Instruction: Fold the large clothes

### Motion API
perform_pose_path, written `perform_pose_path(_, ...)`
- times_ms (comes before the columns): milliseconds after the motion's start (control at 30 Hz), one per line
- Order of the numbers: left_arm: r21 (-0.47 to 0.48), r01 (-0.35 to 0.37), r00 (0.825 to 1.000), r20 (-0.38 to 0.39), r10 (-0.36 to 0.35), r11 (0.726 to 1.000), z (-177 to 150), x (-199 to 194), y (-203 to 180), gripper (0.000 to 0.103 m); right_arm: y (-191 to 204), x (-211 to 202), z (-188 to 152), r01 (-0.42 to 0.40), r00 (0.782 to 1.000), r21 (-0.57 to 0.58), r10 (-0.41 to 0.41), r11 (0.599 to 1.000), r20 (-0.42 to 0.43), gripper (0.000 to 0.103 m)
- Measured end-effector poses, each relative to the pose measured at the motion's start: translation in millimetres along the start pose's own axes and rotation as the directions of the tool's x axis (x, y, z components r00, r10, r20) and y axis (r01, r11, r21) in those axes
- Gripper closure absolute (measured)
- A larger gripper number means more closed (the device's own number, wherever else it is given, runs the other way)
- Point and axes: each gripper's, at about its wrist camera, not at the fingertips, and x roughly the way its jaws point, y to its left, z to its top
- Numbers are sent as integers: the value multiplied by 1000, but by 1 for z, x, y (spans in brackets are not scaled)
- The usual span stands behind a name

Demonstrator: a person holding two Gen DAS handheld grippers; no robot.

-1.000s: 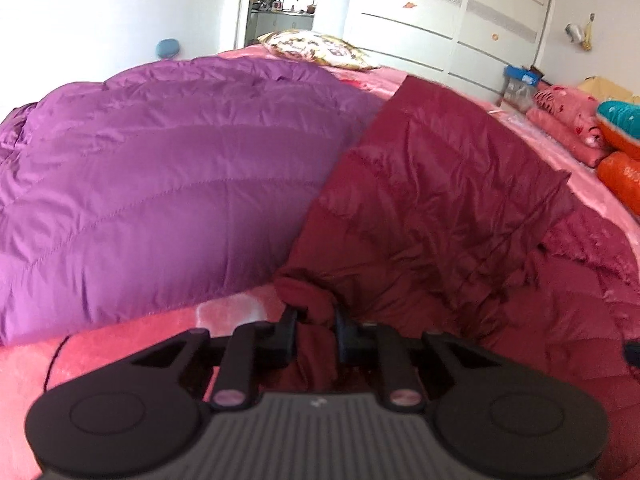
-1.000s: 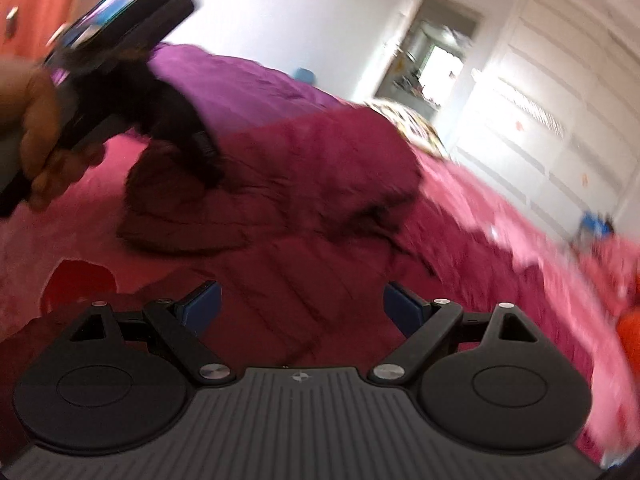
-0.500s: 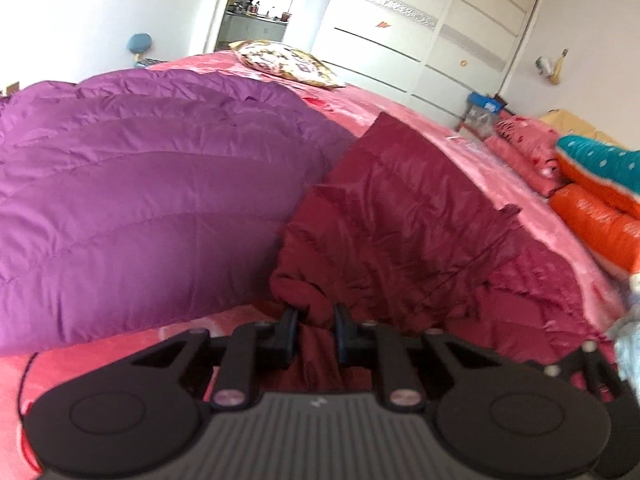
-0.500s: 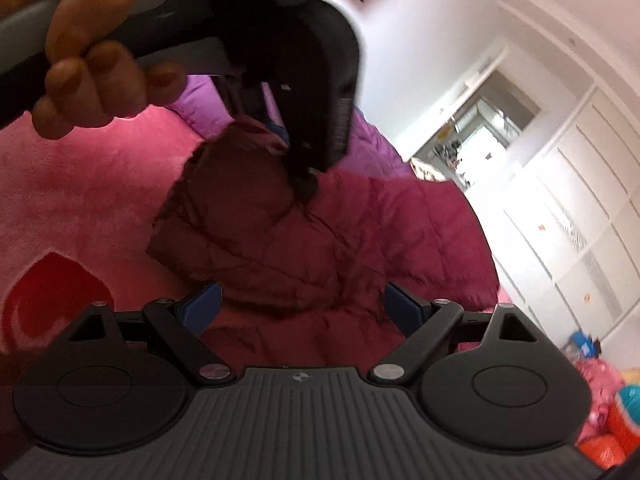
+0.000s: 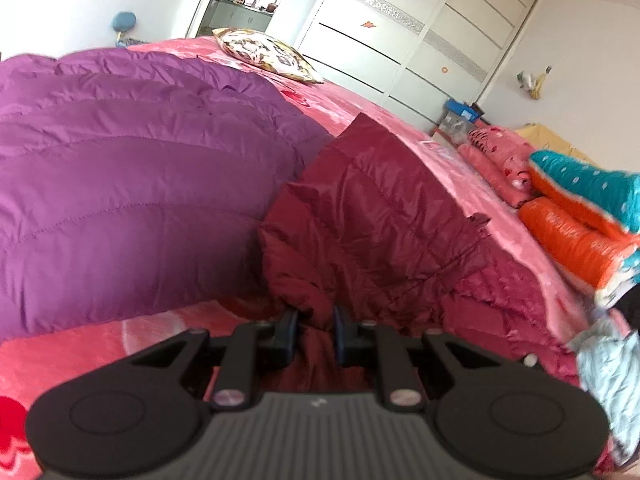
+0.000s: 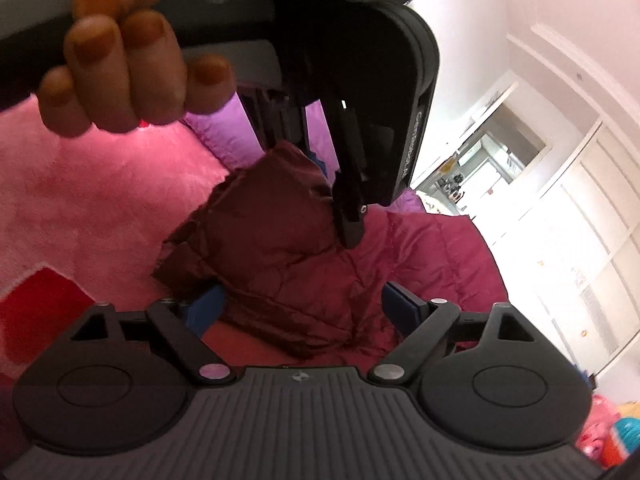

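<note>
The right gripper [image 6: 300, 304] has swung in low, jaws wide and empty, beside the left gripper [image 5: 314, 330] pinching the dark red quilted jacket [image 5: 384, 216] on the pink bed [image 5: 460, 160]; a second grasp looks close.

Right gripper [image 6: 302, 306]: fingers stand wide, gap free above the maroon down jacket [image 6: 280, 256]. Left gripper [image 6: 348, 216] and hand [image 6: 120, 64] block ahead, above fingertips.
</note>
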Motion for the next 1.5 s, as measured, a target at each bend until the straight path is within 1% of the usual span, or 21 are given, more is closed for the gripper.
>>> perform_pose_path(133,-101,84,996,3,-85,991,4,-1,13,87,2,2,0,4,1000,9,-5,1000,11,0)
perform_pose_path(267,-176,165,986,25,-163,970,6,-3,20,87,10,-3,2,-5,1000,1,5,1000,14,0)
perform_pose_path(333,-202,201,980,37,-198,958,6,-4,22,87,10,0,2,-2,1000,8,2,1000,15,0)
perform_pose_path(433,-249,286,958,56,-281,925,7,-5,27,87,17,-9,3,4,1000,18,-4,1000,25,0)
perform_pose_path(633,-260,333,943,62,-328,907,7,-3,24,87,7,-12,17,-20,999,166,13,986,42,0)
perform_pose_path(733,-257,346,937,47,-346,902,7,2,21,87,-4,-14,21,-53,998,280,46,959,33,0)
perform_pose_path(867,-235,384,920,21,-390,893,5,5,11,87,-11,-10,21,-59,998,382,58,922,16,0)
perform_pose_path(967,-223,402,911,2,-412,888,3,6,9,87,-16,-6,20,-43,999,463,44,885,9,0)
perform_pose_path(1100,-200,436,895,-8,-446,877,2,4,4,87,-26,-10,16,-19,999,540,0,841,36,0)
perform_pose_path(1133,-193,440,893,-9,-450,877,1,4,3,87,-29,-10,14,-18,999,564,-6,826,41,2)
perform_pose_path(1167,-188,443,892,-10,-453,877,1,4,2,87,-35,-12,11,-22,999,585,-4,811,42,13)
perform_pose_path(1200,-184,445,891,-10,-454,876,1,4,2,87,-39,-12,9,-27,999,610,3,792,41,17)
perform_pose_path(1233,-182,444,891,-11,-454,877,1,4,2,87,-47,-15,6,-32,999,630,10,776,38,27)
perform_pose_path(1267,-181,443,892,-11,-453,878,1,5,2,87,-52,-14,3,-35,999,653,19,757,32,41)
perform_pose_path(1300,-181,443,892,-11,-452,878,2,5,4,87,-57,-14,1,-34,999,674,23,738,26,47)
perform_pose_path(1333,-180,443,892,-10,-452,879,2,5,3,86,-61,-14,-1,-34,999,696,26,718,23,57)
perform_pose_path(1367,-177,440,894,-10,-449,880,1,5,3,85,-67,-15,-3,-33,999,716,26,697,21,61)
perform_pose_path(1400,-172,438,895,-10,-446,882,1,5,3,82,-74,-16,-4,-31,1000,737,25,675,19,63)
perform_pose_path(1433,-169,441,894,-7,-448,882,1,5,2,81,-78,-16,-5,-27,1000,746,24,665,15,66)
perform_pose_path(1467,-168,449,890,1,-455,878,1,4,3,80,-83,-16,-5,-19,1000,745,21,666,6,68)
perform_pose_path(1500,-168,460,886,13,-464,872,1,3,4,78,-86,-18,-4,2,1000,733,4,680,-7,69)
